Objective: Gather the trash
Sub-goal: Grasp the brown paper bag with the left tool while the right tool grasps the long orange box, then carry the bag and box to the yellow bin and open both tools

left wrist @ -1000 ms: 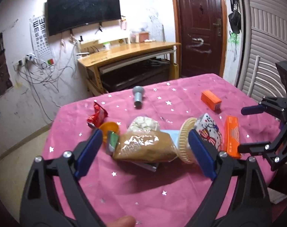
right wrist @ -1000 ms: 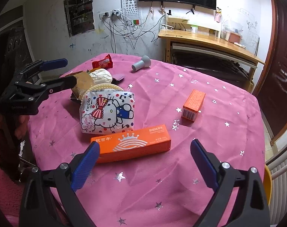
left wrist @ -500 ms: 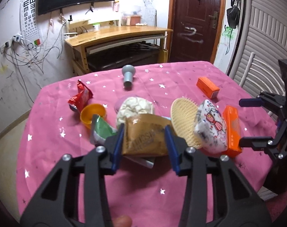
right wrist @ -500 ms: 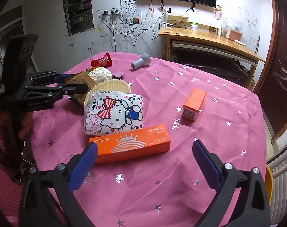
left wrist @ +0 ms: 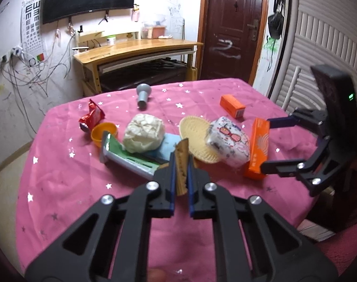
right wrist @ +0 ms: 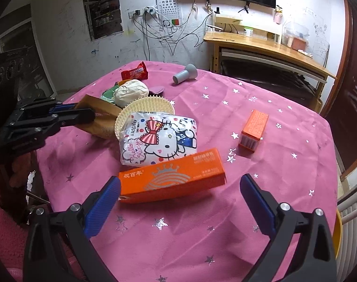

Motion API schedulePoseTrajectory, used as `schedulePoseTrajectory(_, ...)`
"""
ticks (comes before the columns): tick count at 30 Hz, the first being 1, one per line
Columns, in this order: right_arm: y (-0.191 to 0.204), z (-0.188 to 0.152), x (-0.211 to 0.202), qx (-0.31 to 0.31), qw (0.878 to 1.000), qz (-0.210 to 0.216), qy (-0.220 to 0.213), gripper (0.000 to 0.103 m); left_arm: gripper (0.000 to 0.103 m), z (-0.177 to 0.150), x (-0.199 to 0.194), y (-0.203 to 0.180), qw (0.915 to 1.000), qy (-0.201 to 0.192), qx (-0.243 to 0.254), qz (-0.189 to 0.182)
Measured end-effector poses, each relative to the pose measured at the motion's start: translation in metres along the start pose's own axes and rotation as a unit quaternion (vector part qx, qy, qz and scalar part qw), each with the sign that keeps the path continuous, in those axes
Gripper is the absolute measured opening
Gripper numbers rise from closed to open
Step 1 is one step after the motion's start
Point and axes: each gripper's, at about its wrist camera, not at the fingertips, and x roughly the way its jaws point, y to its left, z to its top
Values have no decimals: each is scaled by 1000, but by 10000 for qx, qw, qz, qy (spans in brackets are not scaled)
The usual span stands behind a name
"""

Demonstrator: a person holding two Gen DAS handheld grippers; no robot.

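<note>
My left gripper (left wrist: 180, 164) is shut on a brown snack packet (left wrist: 182, 164), squeezed flat and lifted off the pink table; it also shows in the right wrist view (right wrist: 98, 119). Behind it lie a crumpled white paper ball (left wrist: 144, 132), a green wrapper (left wrist: 129, 157), an orange cup (left wrist: 104, 132), a red wrapper (left wrist: 91, 117), a cream paper liner (left wrist: 195, 138) and a Hello Kitty tissue pack (right wrist: 158, 138). My right gripper (right wrist: 178, 204) is open, straddling a long orange box (right wrist: 171, 179), apart from it.
A small orange box (right wrist: 252, 128) and a grey funnel-shaped piece (right wrist: 185, 75) lie farther back on the pink tablecloth (right wrist: 272, 169). A wooden desk (left wrist: 136, 51) stands beyond the table, a dark door (left wrist: 232, 28) at the back, slatted panels at the right.
My left gripper closed from wide open onto the brown packet and lifted it off the pile, uncovering the green wrapper. The right gripper moved slightly nearer the long orange box.
</note>
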Motion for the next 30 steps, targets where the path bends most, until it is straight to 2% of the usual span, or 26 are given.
schedulePoseTrajectory(8,4,3,9,-16,9994,284,196,95,7,6,-26,12,9988,-327,-362,1)
schedulePoseTrajectory(12,16,2,16,-223,9993,128,275,95,7,6,-28,13,9986,-342,-402,-1)
schedulePoseTrajectory(15,17,4,15,-261,9995,77,165,95,7,5,-29,12,9987,-332,-392,-16)
schedulePoseTrajectory(18,18,4,16,-312,9994,22,153,86,7,5,-30,10,9987,-347,-362,-38)
schedulePoseTrajectory(23,13,3,7,-189,9998,-24,-38,86,7,8,-36,7,9987,-420,-303,-31)
schedulePoseTrajectory(30,-2,-3,-25,133,9989,-32,-449,86,7,16,-44,-8,9985,-533,-154,-39)
